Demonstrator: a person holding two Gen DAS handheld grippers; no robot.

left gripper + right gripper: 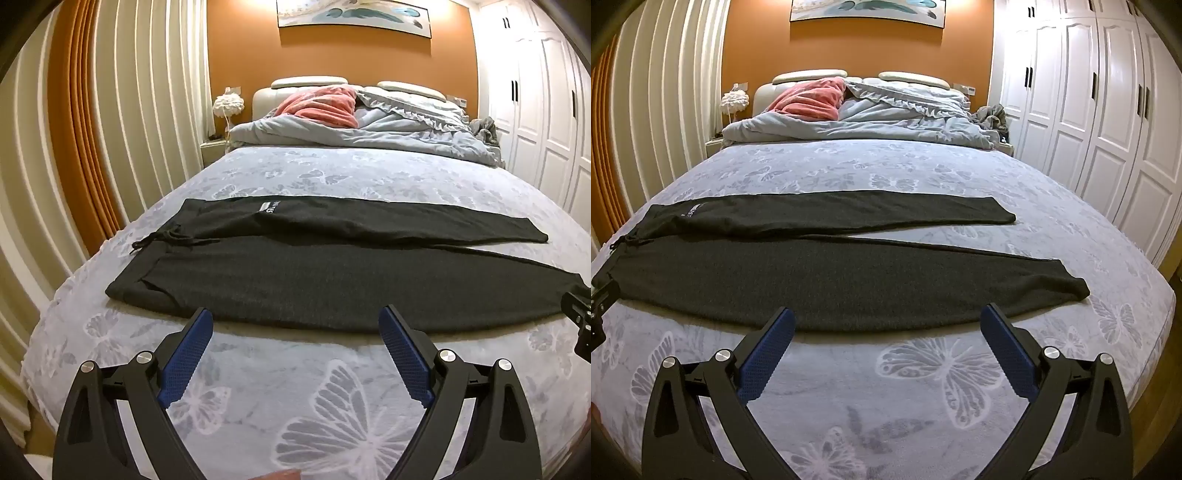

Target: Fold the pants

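Dark grey pants (295,280) lie flat across the bed, waistband and drawstring (166,236) at the left, both legs stretched to the right, the far leg ending shorter. They also show in the right wrist view (849,280). My left gripper (295,319) is open and empty, just short of the near edge of the pants by the waist end. My right gripper (888,317) is open and empty, just short of the near leg's edge toward the cuff (1075,288). Part of the right gripper shows at the left view's right edge (580,321).
The bed (332,387) has a pale blue butterfly-print cover. A rumpled grey duvet (868,122) and pink blanket (809,99) lie at the headboard. Curtains (110,129) stand on the left, white wardrobe doors (1089,110) on the right, a bedside lamp (228,105) at the far left.
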